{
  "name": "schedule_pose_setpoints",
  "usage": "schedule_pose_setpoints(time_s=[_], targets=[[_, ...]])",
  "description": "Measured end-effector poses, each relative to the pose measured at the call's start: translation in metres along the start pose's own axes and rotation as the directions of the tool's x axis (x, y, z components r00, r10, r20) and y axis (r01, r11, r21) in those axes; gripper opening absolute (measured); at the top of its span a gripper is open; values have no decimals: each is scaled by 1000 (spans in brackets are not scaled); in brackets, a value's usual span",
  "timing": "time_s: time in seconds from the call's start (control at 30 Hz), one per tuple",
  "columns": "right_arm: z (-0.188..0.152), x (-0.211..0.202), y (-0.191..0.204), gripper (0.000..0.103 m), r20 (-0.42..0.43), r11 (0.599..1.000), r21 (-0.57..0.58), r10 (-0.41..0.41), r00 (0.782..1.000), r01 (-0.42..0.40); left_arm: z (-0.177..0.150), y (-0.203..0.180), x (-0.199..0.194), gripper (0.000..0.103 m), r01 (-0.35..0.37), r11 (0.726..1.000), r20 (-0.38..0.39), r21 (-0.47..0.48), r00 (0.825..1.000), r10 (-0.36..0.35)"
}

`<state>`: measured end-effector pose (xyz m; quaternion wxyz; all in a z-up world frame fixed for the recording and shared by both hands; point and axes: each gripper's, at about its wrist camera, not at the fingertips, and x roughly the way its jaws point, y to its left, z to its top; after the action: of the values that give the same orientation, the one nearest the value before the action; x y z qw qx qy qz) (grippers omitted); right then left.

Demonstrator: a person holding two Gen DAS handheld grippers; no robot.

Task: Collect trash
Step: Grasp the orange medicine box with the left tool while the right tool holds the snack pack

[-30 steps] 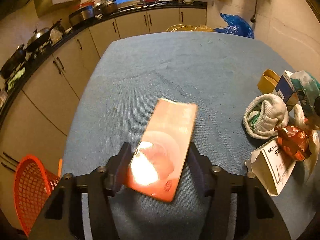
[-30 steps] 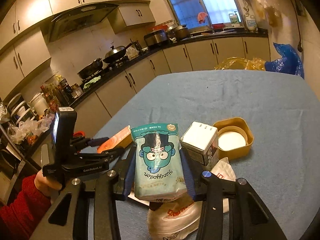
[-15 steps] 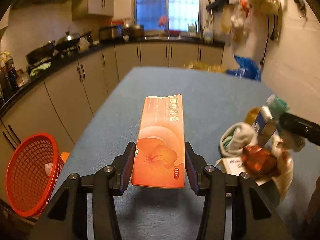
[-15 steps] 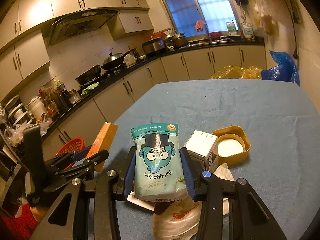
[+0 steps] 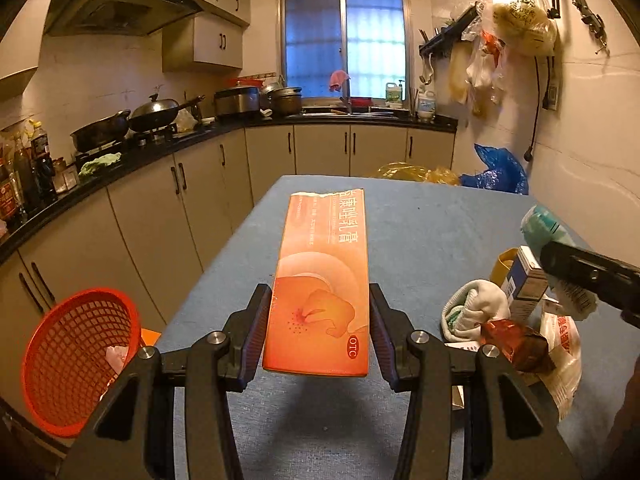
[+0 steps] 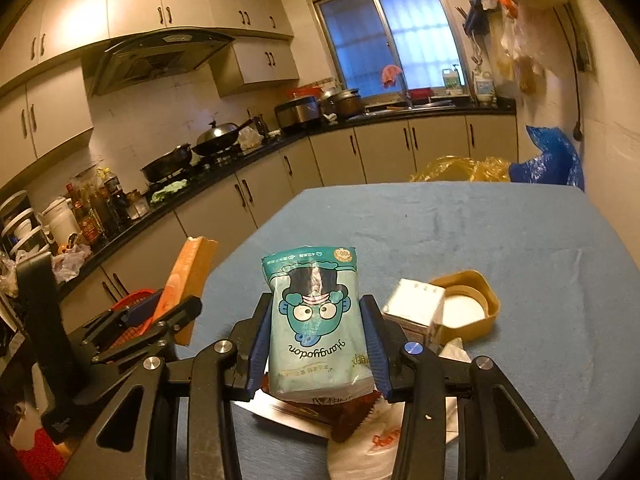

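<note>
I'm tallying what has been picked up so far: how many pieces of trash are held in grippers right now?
2. The orange box is clamped in the left gripper; the teal pouch is clamped in the right gripper. More trash lies on the table.

Glossy orange cardboard box (image 5: 320, 300); shiny teal plastic pouch (image 6: 316, 328); matt, woven blue cloth on the counter (image 5: 420, 232); red plastic mesh basket (image 5: 76, 360).

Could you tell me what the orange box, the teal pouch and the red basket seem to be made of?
Orange box: glossy printed cardboard, judging by its flat faces, sharp edges and torn end flap. Teal pouch: likely thin plastic film, shiny and wrinkled, with a glare streak. Red basket: moulded plastic, with an even open lattice and a smooth rim.
</note>
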<state>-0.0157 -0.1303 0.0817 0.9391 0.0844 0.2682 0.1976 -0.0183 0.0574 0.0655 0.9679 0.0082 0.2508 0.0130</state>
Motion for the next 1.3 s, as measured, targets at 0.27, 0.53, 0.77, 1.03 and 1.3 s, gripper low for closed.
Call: schedule_pose_setpoints(time_s=[0.27, 0.53, 0.77, 1.03, 1.3], targets=[[-2, 0, 1, 46, 2, 1000, -11, -11, 1000, 11, -1, 0, -4, 46, 16, 1000, 11, 3, 1000, -16], [-4, -2, 1, 46, 0, 1000, -14, -8, 1000, 8, 0, 0, -3, 46, 28, 1000, 3, -2, 1000, -28], [-5, -4, 2, 46, 8, 1000, -15, -7, 1000, 7, 0, -1, -2, 46, 29, 1000, 1, -1, 1000, -29], [-6, -4, 3, 46, 9, 1000, -15, -6, 1000, 6, -1, 1, 0, 46, 26, 1000, 2, -3, 1000, -26], [-5, -4, 3, 46, 11, 1000, -13, -3, 1000, 3, -1, 2, 0, 46, 23, 1000, 2, -4, 1000, -23]])
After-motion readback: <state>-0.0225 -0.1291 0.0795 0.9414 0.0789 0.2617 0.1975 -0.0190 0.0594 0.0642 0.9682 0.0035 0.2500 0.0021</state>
